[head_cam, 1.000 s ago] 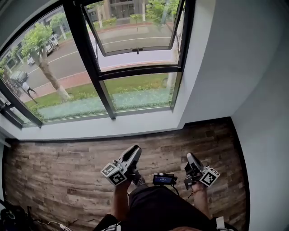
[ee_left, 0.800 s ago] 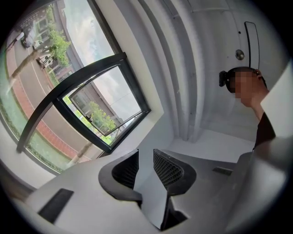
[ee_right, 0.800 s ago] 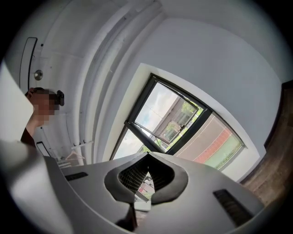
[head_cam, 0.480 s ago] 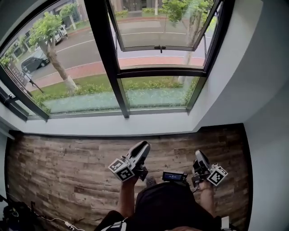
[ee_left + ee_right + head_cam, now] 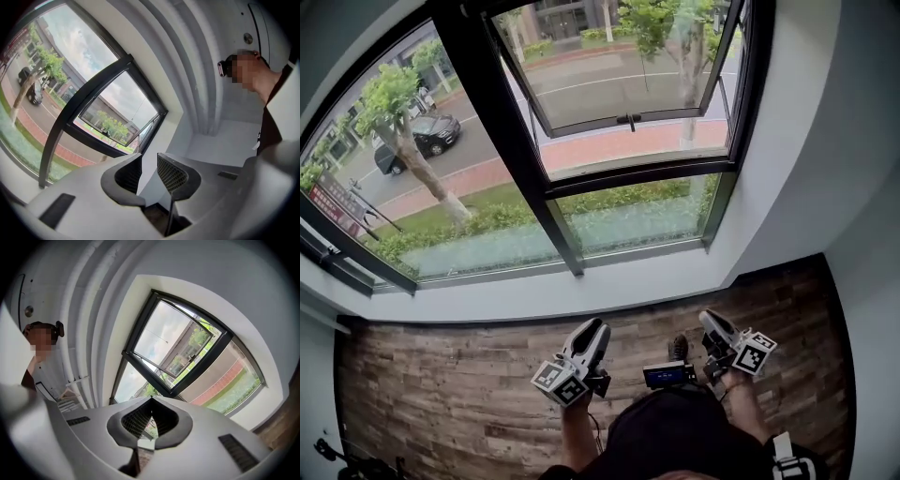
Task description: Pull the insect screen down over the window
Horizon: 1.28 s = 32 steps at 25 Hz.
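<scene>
While you face the one window [image 5: 628,176], your two grippers hang below it, left gripper [image 5: 592,330] jaws spread and empty, right gripper [image 5: 711,321] jaws pressed together, empty.

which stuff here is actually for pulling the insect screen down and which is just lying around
For the job:
- open window sash
- window frame
- left tool, jaws apart, empty
- right tool, jaws together
(the screen itself is not in view)

Just around:
- wooden floor
- small display at the person's waist
- black car outside
- street tree
</scene>
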Tool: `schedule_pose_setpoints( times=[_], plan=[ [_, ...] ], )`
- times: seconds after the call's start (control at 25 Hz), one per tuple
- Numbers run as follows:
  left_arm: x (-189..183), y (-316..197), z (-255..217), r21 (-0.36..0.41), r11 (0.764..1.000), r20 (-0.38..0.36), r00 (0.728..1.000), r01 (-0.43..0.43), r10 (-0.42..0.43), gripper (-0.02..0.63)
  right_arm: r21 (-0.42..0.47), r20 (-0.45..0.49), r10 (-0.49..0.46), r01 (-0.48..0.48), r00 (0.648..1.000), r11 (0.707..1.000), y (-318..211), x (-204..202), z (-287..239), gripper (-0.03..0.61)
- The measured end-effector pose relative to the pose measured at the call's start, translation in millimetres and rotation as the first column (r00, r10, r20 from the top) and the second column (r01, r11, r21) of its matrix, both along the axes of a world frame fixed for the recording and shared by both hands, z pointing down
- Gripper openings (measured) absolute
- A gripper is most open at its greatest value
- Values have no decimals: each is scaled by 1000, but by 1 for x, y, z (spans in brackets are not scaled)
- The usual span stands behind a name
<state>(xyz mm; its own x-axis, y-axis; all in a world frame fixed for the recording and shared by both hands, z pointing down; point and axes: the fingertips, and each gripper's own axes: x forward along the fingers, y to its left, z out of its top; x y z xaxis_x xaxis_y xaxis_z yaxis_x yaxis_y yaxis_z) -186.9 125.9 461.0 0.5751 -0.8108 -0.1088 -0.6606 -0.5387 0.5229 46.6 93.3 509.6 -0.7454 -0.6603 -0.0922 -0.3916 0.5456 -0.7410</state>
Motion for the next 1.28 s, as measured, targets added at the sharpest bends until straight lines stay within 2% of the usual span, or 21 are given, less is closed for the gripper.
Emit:
schedule_pose_setpoints(
  times=[0.16, 0.24, 0.4, 0.52, 0.64, 0.68, 0.72, 0.8, 0.92, 1.04, 1.16, 1.2, 1.24, 1.28],
  plan=[
    [-5, -50, -12, 36, 997, 127, 989, 72, -76, 95, 14, -1, -59, 59, 998, 998, -58, -9, 9, 3],
    [-4, -80, -23, 81, 991, 233, 965, 106, -122, 95, 30, -34, -83, 84, 996, 996, -91, -5, 8, 3],
    [11, -141, -62, 200, 971, 400, 894, 131, -203, 95, 119, -108, -104, 117, 989, 986, -159, 17, -18, 3],
    [18, -189, -90, 275, 950, 504, 820, 147, -273, 95, 207, -173, -109, 144, 979, 968, -207, 31, -44, 3],
    [22, -234, -135, 390, 905, 549, 745, 173, -379, 94, 311, -277, -104, 192, 955, 931, -250, 44, -74, 3],
    [23, -245, -150, 436, 884, 569, 710, 168, -415, 94, 350, -316, -95, 209, 944, 913, -263, 47, -86, 3],
    [22, -256, -165, 479, 863, 596, 663, 159, -453, 94, 390, -353, -81, 225, 932, 893, -276, 49, -99, 3],
    [18, -274, -196, 557, 817, 637, 555, 148, -535, 91, 471, -416, -39, 252, 909, 845, -298, 51, -129, 3],
    [6, -302, -253, 674, 724, 621, 418, 147, -663, 41, 598, -513, 86, 284, 854, 749, -325, 51, -181, 3],
    [-3, -333, -307, 790, 601, 550, 292, 122, -783, 28, 689, -612, 270, 332, 744, 644, -351, 51, -226, 9],
    [-13, -354, -360, 890, 452, 435, 201, 51, -878, 28, 726, -666, 439, 386, 603, 569, -375, 42, -263, 44],
    [-17, -361, -374, 908, 419, 409, 177, 21, -895, 28, 733, -671, 486, 403, 560, 548, -382, 36, -275, 60],
    [-21, -371, -387, 917, 400, 396, 155, -11, -905, 31, 740, -671, 532, 418, 517, 527, -389, 30, -288, 73],
    [-24, -384, -399, 919, 391, 393, 133, -45, -910, 43, 749, -662, 581, 429, 473, 505, -397, 25, -304, 78]
  ],
)
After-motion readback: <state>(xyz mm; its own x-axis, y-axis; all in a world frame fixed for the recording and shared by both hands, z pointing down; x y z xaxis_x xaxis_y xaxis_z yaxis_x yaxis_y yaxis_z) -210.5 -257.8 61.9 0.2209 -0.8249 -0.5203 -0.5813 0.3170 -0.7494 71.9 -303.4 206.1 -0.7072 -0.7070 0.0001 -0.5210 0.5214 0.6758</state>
